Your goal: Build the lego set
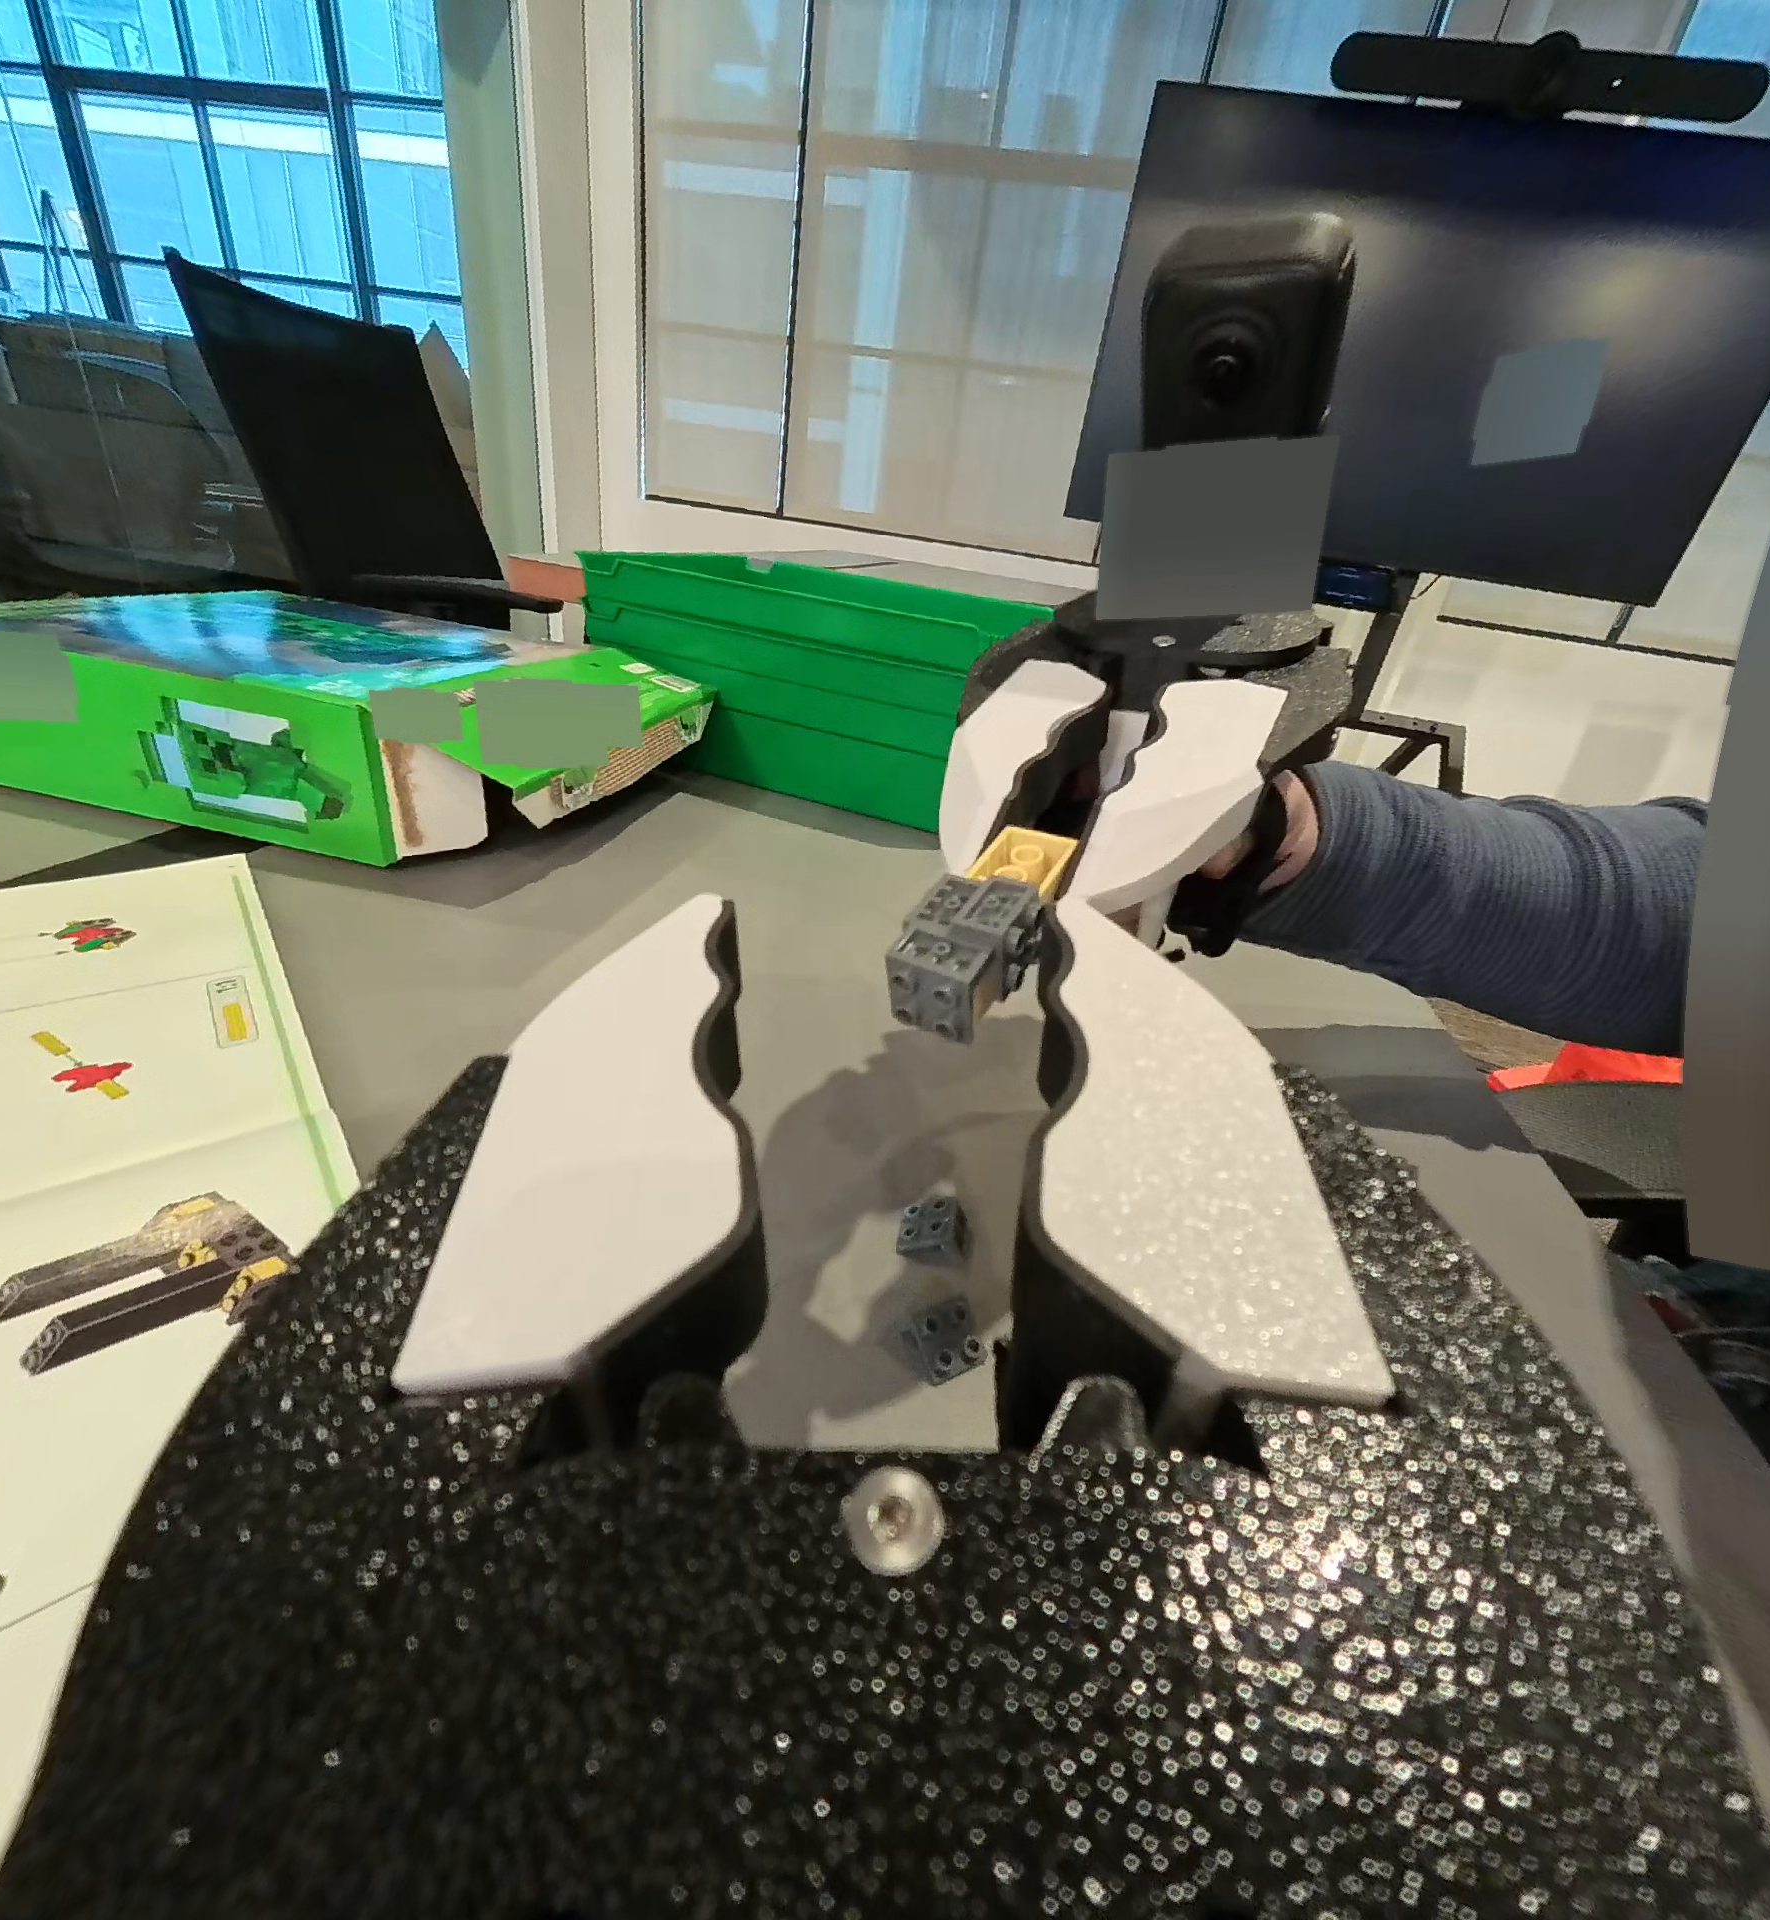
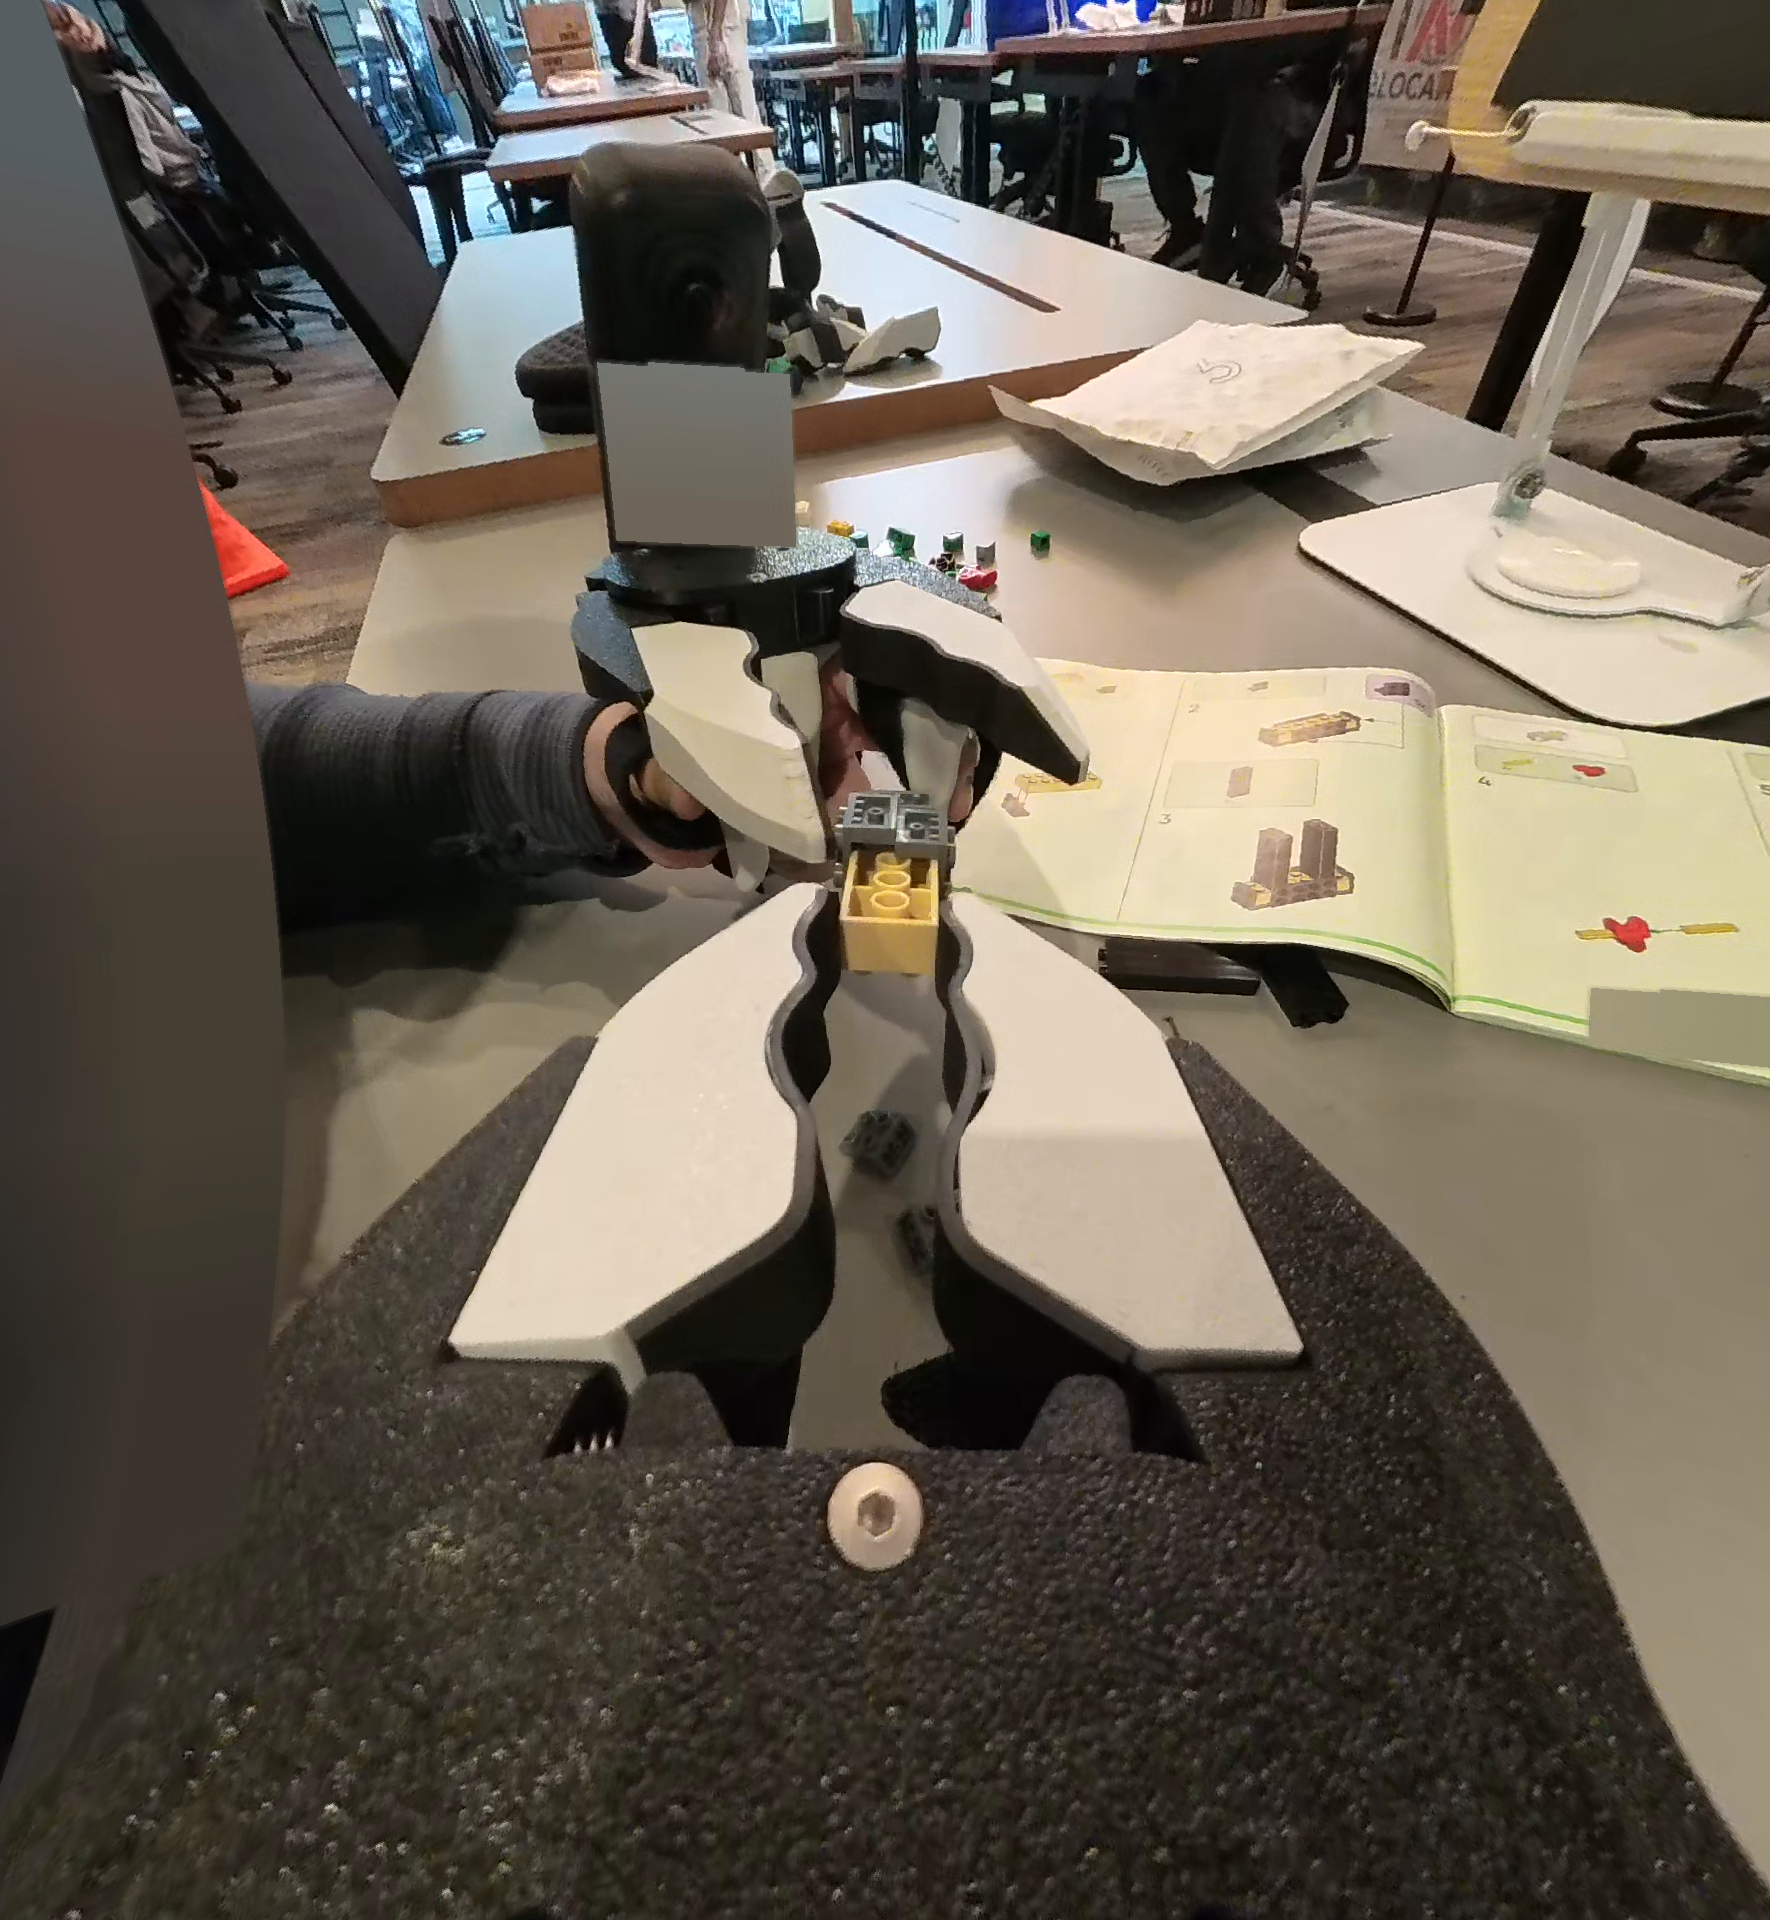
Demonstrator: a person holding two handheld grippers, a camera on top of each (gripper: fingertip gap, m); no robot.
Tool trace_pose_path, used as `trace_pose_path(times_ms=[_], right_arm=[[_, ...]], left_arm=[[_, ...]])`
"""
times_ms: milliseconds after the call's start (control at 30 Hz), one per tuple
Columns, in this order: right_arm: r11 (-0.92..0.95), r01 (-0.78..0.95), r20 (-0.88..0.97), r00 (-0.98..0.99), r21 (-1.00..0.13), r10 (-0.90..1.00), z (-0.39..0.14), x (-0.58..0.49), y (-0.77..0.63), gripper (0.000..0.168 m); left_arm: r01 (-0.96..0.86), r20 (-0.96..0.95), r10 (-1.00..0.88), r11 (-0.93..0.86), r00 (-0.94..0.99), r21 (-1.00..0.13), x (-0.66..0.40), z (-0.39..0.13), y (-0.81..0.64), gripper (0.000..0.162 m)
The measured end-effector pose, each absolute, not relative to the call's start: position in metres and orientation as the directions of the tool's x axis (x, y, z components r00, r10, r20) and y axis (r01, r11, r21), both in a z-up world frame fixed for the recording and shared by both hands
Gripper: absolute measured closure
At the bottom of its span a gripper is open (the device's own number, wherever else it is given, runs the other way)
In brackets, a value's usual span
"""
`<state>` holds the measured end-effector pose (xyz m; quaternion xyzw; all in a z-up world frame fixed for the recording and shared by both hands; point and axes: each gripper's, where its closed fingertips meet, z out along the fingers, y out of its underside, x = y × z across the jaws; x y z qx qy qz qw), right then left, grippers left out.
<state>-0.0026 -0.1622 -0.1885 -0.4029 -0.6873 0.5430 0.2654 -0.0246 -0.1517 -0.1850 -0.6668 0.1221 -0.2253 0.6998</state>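
The right gripper (image 2: pixel 886 925) and the left gripper (image 2: pixel 886 821) face each other tip to tip above the table (image 2: pixel 1380 1299), a brick assembly (image 2: pixel 889 883) between them. Two small pieces (image 2: pixel 879 1143) lie on the table beneath. The open booklet (image 2: pixel 1380 831) lies right of them in the right wrist view; the box (image 1: pixel 289 717) and stacked bins (image 1: pixel 808 675) sit behind in the left wrist view

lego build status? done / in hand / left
Done: a small sub-assembly, grey studded bricks on a tan brick.
In hand: right gripper is shut on the tan end, holding it above the table; left gripper is open around the grey end.
Left: two loose grey bricks lie below, small coloured pieces farther off, and the instruction booklet shows more steps.
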Motion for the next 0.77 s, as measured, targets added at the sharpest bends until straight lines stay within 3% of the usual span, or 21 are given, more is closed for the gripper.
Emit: trace_pose_path(times_ms=[367, 533, 667, 767], right_arm=[[0.028, 0.261, -0.114, -0.512, -0.965, 0.851, -0.187, -0.007, -0.163, 0.151], [-0.037, 0.254, -0.169, -0.520, -0.967, 0.837, -0.184, -0.008, -0.162, 0.151], [-0.109, 0.277, -0.252, -0.559, -0.955, 0.790, -0.180, -0.007, -0.158, 0.151], [-0.151, 0.280, -0.295, -0.602, -0.948, 0.742, -0.179, -0.003, -0.156, 0.151]], left_arm=[[0.155, 0.125, -0.452, 0.030, 0.883, -0.987, -0.031, -0.181, -0.153, 0.099], [0.052, 0.025, -0.459, 0.046, 0.888, -0.998, -0.030, -0.183, -0.157, 0.099], [-0.112, -0.139, -0.454, 0.087, 0.880, -0.990, -0.025, -0.185, -0.164, 0.108], [-0.025, -0.064, -0.526, 0.082, 0.848, -0.996, -0.017, -0.180, -0.168, 0.114]])
